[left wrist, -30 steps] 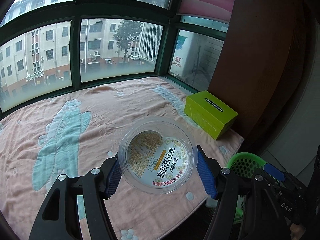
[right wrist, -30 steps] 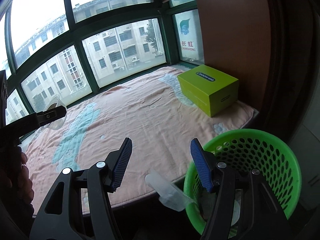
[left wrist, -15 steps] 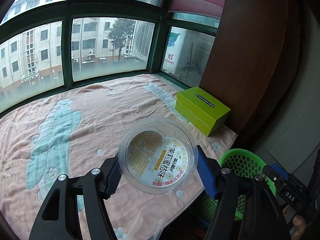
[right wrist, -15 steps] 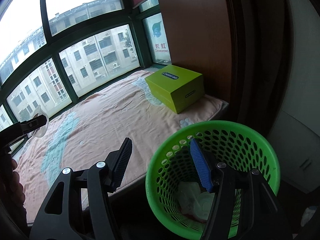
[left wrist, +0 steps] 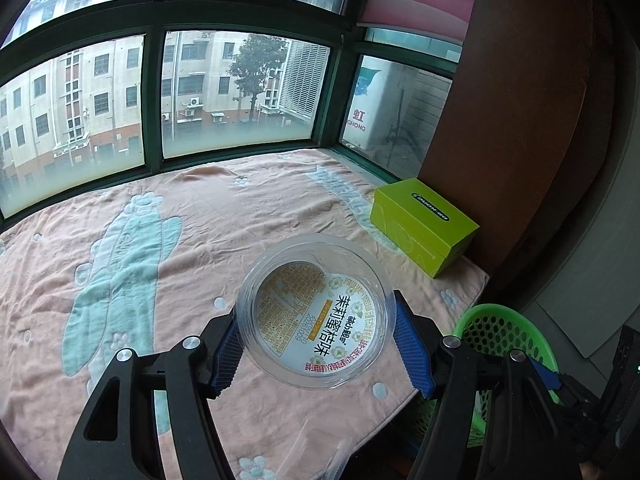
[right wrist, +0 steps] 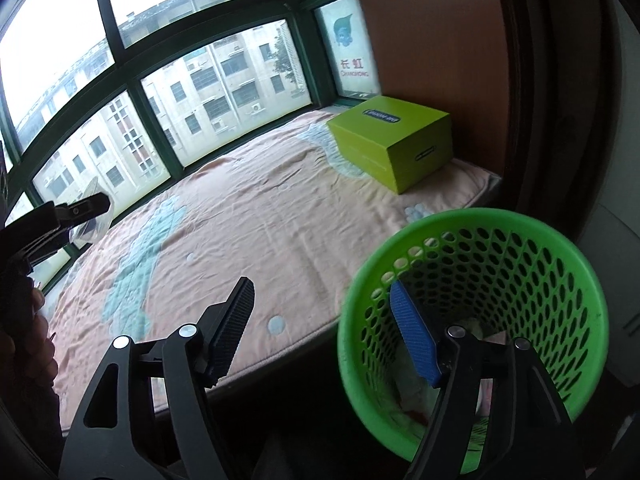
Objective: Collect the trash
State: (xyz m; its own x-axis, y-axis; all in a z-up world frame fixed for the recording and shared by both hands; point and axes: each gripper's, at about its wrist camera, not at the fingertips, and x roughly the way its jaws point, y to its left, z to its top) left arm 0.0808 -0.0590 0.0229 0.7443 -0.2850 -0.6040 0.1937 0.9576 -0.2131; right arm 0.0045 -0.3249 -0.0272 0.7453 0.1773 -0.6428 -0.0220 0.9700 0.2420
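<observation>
My left gripper (left wrist: 316, 320) is shut on a clear round plastic cup (left wrist: 316, 312) with a printed label on its base, held above the pink blanket (left wrist: 200, 240). The same cup (right wrist: 92, 228) shows at the far left of the right wrist view. A green mesh basket (right wrist: 560, 280) stands on the floor beside the bed and holds crumpled white trash (right wrist: 412, 384). My right gripper (right wrist: 320, 296) hangs at the basket's left rim, jaws opening with nothing between them. Its blue-padded finger (right wrist: 412, 340) reaches inside the rim. The basket (left wrist: 500, 320) also appears at lower right of the left wrist view.
A lime-green box (right wrist: 392, 148) sits on the blanket's far right corner against a brown wooden panel (right wrist: 440, 40). Green-framed windows (left wrist: 152, 100) close off the far side. A faint clear plastic piece (left wrist: 320, 452) lies near the blanket's front edge.
The right gripper has swung right and sunk over the basket. A clear plastic piece seen under its fingers a second ago is gone. The left gripper still holds the cup.
</observation>
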